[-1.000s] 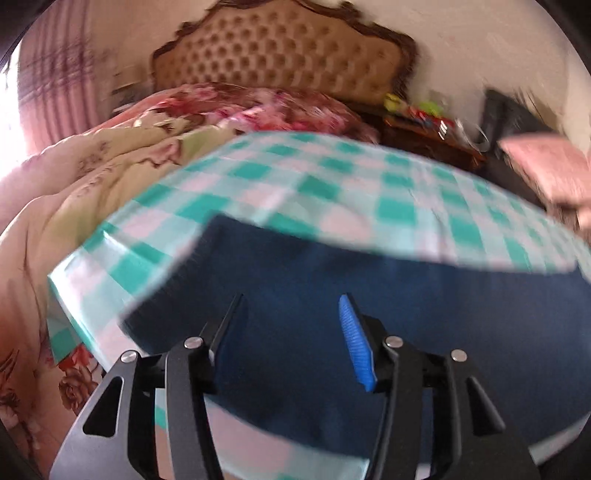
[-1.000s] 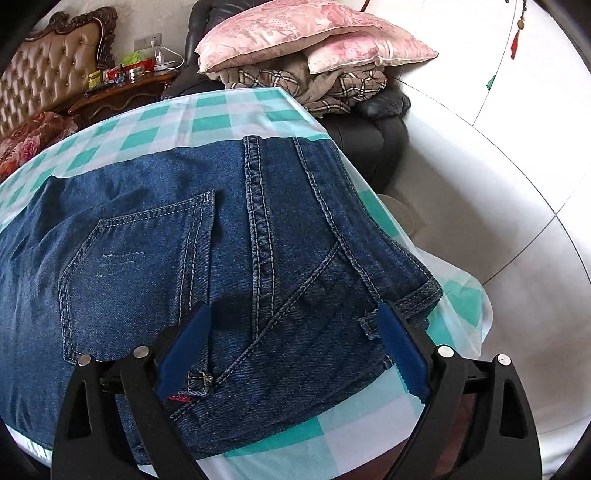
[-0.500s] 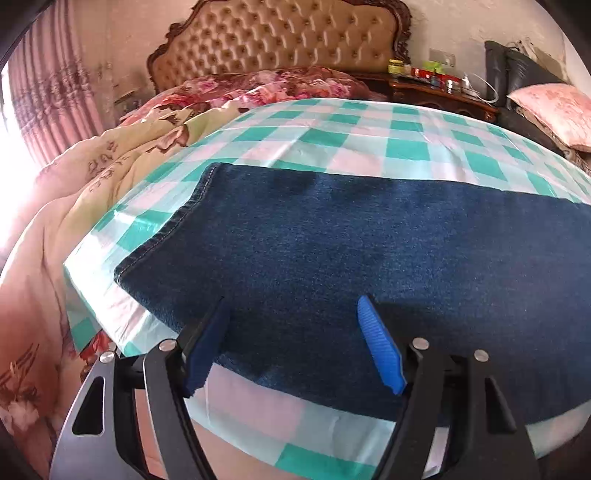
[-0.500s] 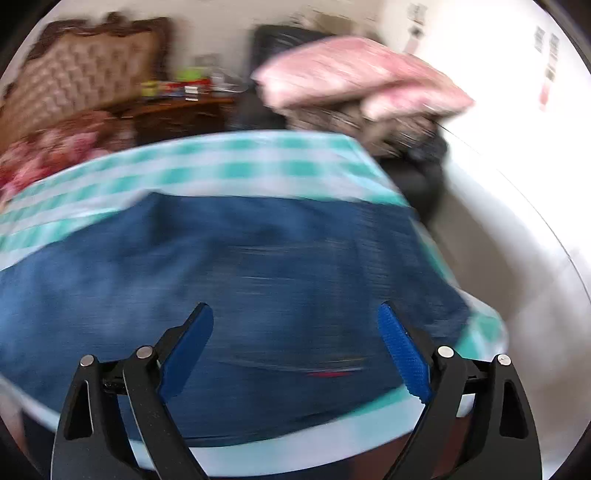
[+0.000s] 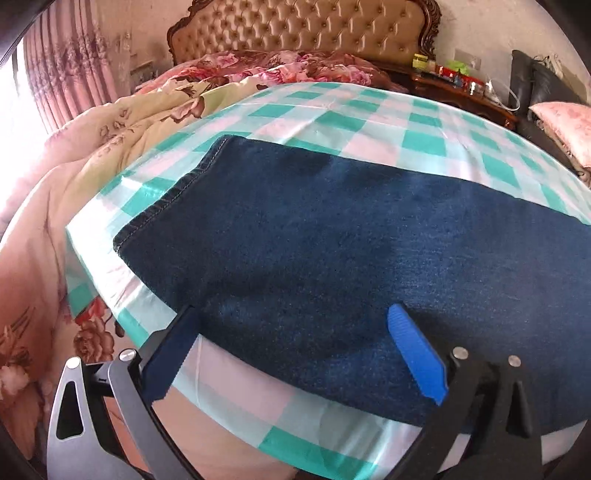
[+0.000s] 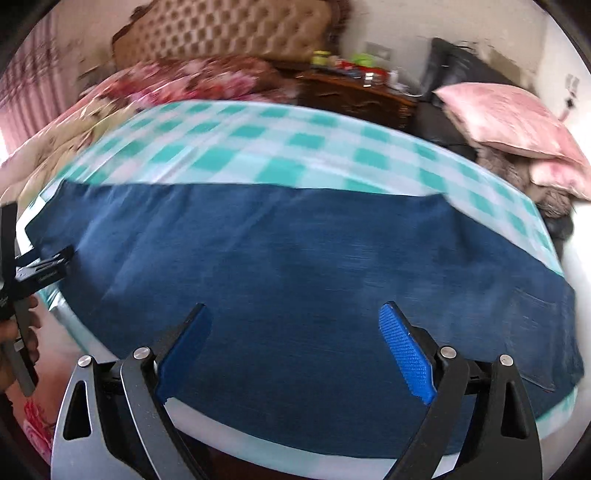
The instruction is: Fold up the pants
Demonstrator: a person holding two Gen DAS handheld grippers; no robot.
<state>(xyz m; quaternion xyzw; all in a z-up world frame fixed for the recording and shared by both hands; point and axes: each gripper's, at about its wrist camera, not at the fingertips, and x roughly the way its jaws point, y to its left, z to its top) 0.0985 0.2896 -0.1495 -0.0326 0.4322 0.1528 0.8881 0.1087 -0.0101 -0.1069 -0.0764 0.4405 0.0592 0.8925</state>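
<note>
The dark blue denim pants (image 5: 332,236) are lying flat and stretched lengthwise across a surface covered with a glossy teal-and-white checked cloth (image 5: 332,110), which seems to be a table standing just beside a bed. In the left wrist view the stitched hem of a leg (image 5: 170,199) is lying toward the left edge of the cloth, with a strip of checked cloth showing all round it. In the right wrist view the pants (image 6: 295,280) are spanning nearly the whole width of the cloth (image 6: 258,147), and a back pocket (image 6: 535,332) is showing at the right end.

The left claw (image 5: 295,354) is hovering over the near edge of the leg, and its jaws are opening, standing wide apart; its blue ribbed pads (image 5: 413,354) are pressing on nothing, and only the flat denim is lying beneath the gap. The right claw (image 6: 295,350) is hanging over the middle of the pants with its jaws spread wide too, gripping nothing; this view is blurred, so fine detail is lost.

At the left edge of the right wrist view, a hand (image 6: 14,332) is holding the black frame of the other gripper.

Behind the cloth, a tufted tan headboard with a dark carved wooden frame (image 5: 303,29) is rising above rumpled floral bedding in pink and cream (image 5: 147,118). A dark wooden nightstand (image 6: 354,96) is carrying small items, and pale pink pillows (image 6: 506,118) are stacked on a dark chair at the right.
</note>
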